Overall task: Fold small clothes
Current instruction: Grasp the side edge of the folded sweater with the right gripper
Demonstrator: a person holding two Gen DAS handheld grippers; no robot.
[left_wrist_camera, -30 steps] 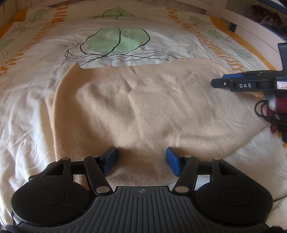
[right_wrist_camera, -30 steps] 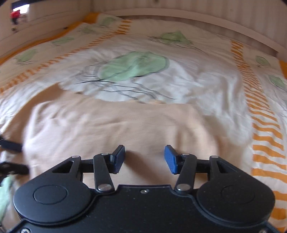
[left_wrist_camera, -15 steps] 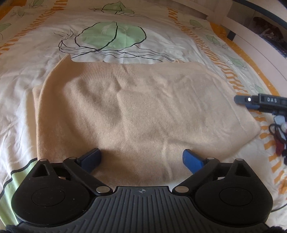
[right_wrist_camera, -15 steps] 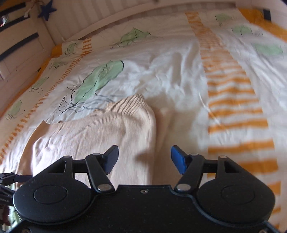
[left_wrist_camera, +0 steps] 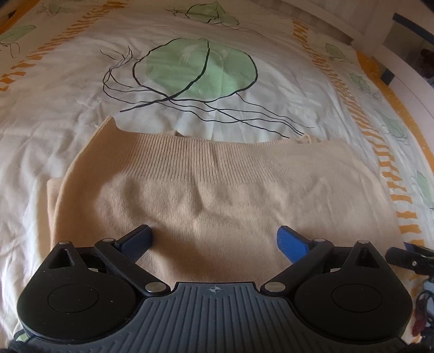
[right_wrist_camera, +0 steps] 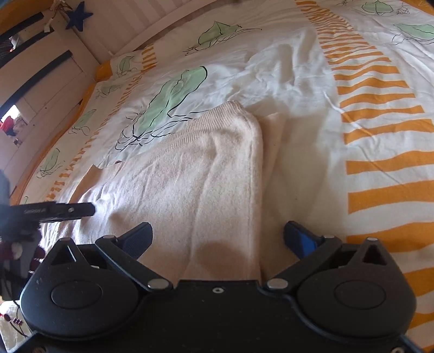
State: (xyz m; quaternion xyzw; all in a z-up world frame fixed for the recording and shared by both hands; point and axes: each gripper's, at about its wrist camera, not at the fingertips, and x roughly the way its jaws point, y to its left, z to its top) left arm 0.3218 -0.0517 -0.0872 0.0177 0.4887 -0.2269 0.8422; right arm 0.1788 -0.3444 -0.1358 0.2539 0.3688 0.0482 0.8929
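Observation:
A beige knit garment (left_wrist_camera: 217,195) lies flat and folded on the bed, its ribbed band (left_wrist_camera: 206,160) along the far edge. My left gripper (left_wrist_camera: 214,240) hovers over its near part, open wide, with nothing pinched between the blue pads. In the right wrist view the same garment (right_wrist_camera: 190,176) shows its folded right edge running between the fingers of my right gripper (right_wrist_camera: 218,237). That gripper's jaws are opening, and the pads stand clear of the cloth. Each gripper's tip shows in the other's view: the right gripper (left_wrist_camera: 407,255) and the left gripper (right_wrist_camera: 54,210).
The bedspread (left_wrist_camera: 190,68) is white with green leaf-like prints and orange striped bands (right_wrist_camera: 379,122). A white panelled bed frame (right_wrist_camera: 54,76) with a blue star (right_wrist_camera: 77,19) stands at the left. Cables (left_wrist_camera: 423,304) hang near the right gripper.
Both grippers have opened from half shut to wide. The left one drew back over the garment's near side. The right one rolled and shifted to the garment's right edge.

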